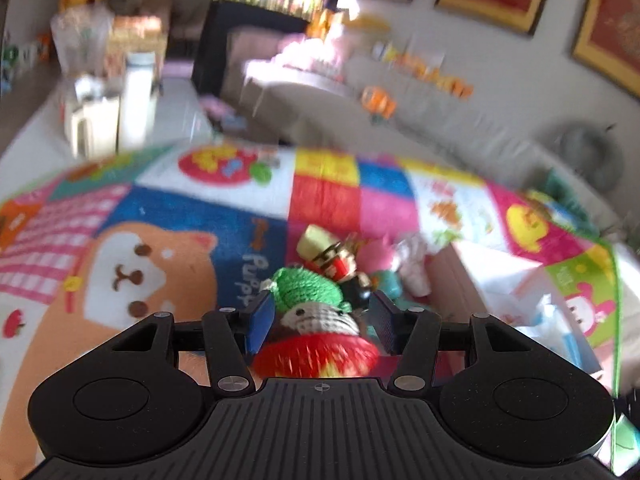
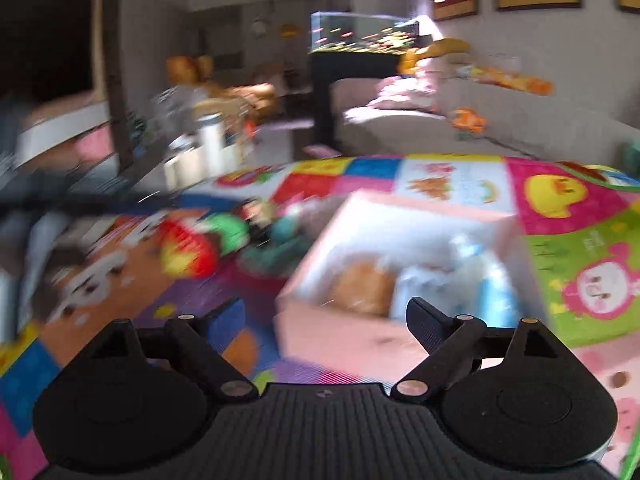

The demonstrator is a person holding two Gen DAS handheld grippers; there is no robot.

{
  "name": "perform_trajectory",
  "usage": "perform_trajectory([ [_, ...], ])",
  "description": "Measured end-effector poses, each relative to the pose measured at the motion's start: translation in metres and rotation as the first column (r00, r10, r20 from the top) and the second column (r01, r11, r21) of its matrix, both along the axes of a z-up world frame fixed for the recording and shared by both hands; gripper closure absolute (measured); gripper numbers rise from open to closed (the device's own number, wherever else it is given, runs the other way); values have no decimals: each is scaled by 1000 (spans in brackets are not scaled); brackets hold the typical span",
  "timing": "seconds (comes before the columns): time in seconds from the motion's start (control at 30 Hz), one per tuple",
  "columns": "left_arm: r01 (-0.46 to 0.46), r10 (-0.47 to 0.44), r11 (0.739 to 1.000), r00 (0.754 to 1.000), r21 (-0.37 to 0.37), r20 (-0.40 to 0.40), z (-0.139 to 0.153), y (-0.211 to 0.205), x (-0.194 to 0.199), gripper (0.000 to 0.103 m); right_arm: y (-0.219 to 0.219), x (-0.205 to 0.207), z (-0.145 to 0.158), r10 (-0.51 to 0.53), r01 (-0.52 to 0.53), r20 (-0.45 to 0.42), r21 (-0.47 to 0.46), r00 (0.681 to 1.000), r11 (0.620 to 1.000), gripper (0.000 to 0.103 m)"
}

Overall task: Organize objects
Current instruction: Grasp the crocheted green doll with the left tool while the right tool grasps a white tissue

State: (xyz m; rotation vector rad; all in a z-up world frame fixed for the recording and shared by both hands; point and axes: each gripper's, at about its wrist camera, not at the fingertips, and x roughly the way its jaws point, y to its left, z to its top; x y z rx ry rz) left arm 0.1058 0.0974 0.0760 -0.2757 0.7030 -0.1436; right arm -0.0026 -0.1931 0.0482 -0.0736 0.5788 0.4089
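My left gripper [image 1: 320, 322] is shut on a crocheted doll [image 1: 316, 328] with a green hat and a red skirt, held above the colourful play mat [image 1: 160, 216]. Just beyond it lies a small pile of toys [image 1: 352, 264]. A pink open box [image 2: 360, 336] stands on the mat to the right; in the right wrist view it holds a tan toy [image 2: 362, 286] and pale blue items. My right gripper [image 2: 324, 320] is open and empty, just before the box's near wall. The doll shows blurred in the right wrist view [image 2: 200, 244].
A grey sofa [image 1: 460, 132] with orange toys runs along the far right edge of the mat. White containers [image 1: 120, 108] stand on the floor at the far left. A dark fish tank stand [image 2: 332, 92] is behind the mat.
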Motion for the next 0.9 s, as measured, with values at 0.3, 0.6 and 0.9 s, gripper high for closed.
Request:
perform_trajectory([
  [0.3, 66, -53, 997, 975, 51, -218, -34, -22, 48, 35, 26, -22, -25, 101, -103, -50, -35, 994, 994, 1],
  [0.6, 217, -231, 972, 951, -84, -207, -38, -1, -45, 38, 29, -11, 0, 72, -68, 38, -101, 997, 993, 1],
  [0.9, 67, -60, 954, 998, -293, 32, -68, 52, -98, 38, 54, 103, 45, -50, 53, -127, 22, 991, 998, 5],
])
